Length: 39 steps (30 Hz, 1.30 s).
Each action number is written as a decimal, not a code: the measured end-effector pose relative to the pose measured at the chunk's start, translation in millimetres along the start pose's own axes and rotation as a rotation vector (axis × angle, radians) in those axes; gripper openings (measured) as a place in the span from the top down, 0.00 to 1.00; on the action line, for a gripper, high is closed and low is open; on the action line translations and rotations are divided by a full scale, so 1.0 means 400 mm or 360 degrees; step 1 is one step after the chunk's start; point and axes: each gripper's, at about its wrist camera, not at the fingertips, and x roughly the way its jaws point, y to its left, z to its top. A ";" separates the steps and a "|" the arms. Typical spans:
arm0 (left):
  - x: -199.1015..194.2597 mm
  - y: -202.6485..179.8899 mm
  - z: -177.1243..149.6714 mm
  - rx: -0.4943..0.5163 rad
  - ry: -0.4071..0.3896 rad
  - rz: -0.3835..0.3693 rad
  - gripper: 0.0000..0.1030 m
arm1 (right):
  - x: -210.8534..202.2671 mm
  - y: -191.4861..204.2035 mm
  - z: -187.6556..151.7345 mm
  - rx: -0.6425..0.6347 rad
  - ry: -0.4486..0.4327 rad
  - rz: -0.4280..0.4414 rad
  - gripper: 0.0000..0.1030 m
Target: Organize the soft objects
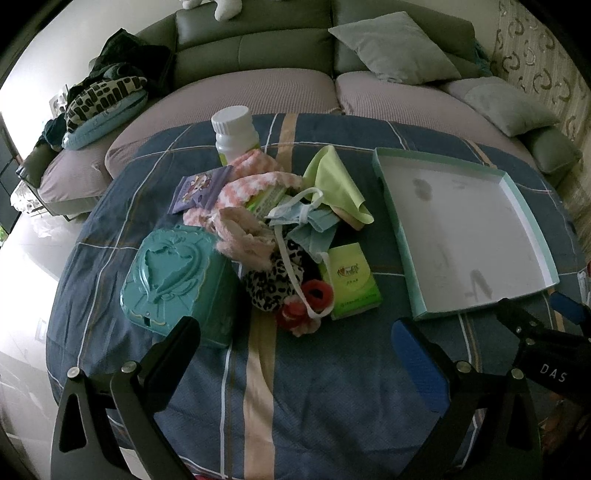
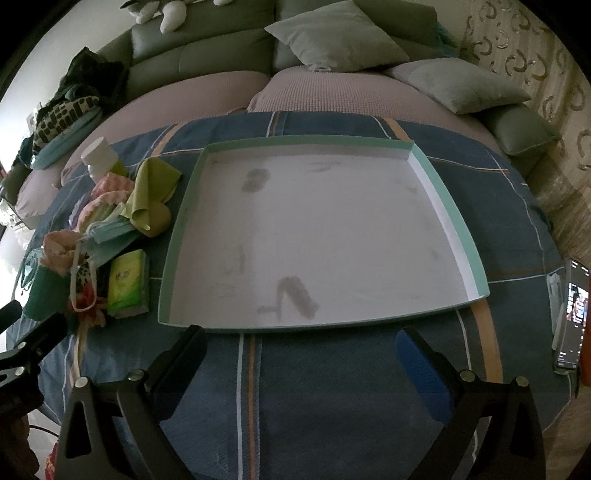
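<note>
From my left gripper (image 1: 295, 354) the striped cloth (image 1: 314, 387) lies bare up to the pile (image 1: 280, 229). The teal box (image 1: 177, 280) crowds the near left of that pile, the green tissue pack (image 1: 351, 284) its right, and a white bottle (image 1: 236, 133) stands behind. Ahead of my right gripper (image 2: 301, 360) the tray (image 2: 458, 225) lies wide, only its low rim in the way. A phone (image 2: 572, 317) sits far right.

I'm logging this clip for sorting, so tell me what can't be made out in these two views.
- Left wrist view: the white bottle has its label hidden behind the pink striped cloth.
- Left wrist view: whatever lies at the bottom of the pile, covered by the face mask and the leopard-print fabric.
- Right wrist view: the phone is cut by the right edge, its screen too small to read.
- Both views: the white plush, cut by the top edge.
</note>
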 end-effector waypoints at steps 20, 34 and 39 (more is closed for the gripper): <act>-0.050 0.054 0.056 -0.0100 -0.0070 -0.0002 0.00 | -0.046 0.025 0.046 0.0004 -0.0098 0.0068 0.00; -0.022 0.306 0.256 -0.0539 -0.0082 0.0081 0.00 | -0.100 0.132 0.251 -0.0016 -0.0281 0.0228 0.00; 0.022 0.345 0.285 -0.0661 -0.0047 0.0052 0.00 | -0.064 0.176 0.300 -0.0027 -0.0282 0.0302 0.00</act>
